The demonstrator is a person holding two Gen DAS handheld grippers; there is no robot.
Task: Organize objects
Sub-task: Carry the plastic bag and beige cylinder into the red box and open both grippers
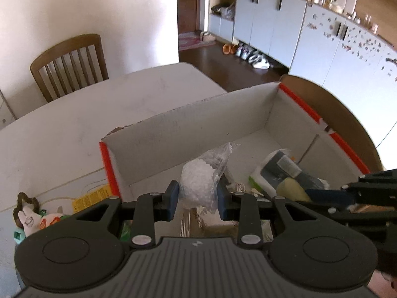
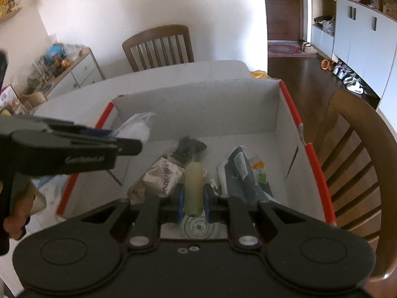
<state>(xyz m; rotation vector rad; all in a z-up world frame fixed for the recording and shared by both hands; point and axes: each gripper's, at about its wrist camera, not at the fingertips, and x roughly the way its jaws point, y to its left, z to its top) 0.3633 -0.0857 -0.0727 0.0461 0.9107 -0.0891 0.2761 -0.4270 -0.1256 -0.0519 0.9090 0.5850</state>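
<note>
A: Left wrist view first. What's the left gripper (image 1: 197,198) doing?

B: Partly closed, blue pads pinching a clear plastic bag of white stuff (image 1: 202,182). Bag's held over the near end of the cardboard box (image 1: 193,124), the white one with orange-red edges.

A: Box location?

B: On the white table (image 1: 86,114), toward its right side. Wooden chair (image 1: 70,67) at the far side of the table.

A: Anything else in the box?

B: Dark blue and white packet (image 1: 278,171) on the floor at right. The right gripper comes in from the right edge holding a pale yellow-green tube (image 1: 294,191). On the table left of the box: a small plush toy (image 1: 29,219) and a yellow label (image 1: 91,197).

A: Right wrist view.

B: Right gripper (image 2: 193,202) nearly closed, pads clamped on the pale yellow-green tube (image 2: 193,186), tube pointing forward over the box interior (image 2: 215,109). Left gripper (image 2: 116,142) enters from the left, over the box's left end, white bag (image 2: 137,129) at its tip.

A: Box contents here?

B: A crumpled beige printed packet (image 2: 163,177), a dark ridged item (image 2: 188,149) behind it, the blue-white packet (image 2: 238,173) at right. A second wooden chair (image 2: 357,173) just right of the box.
</note>
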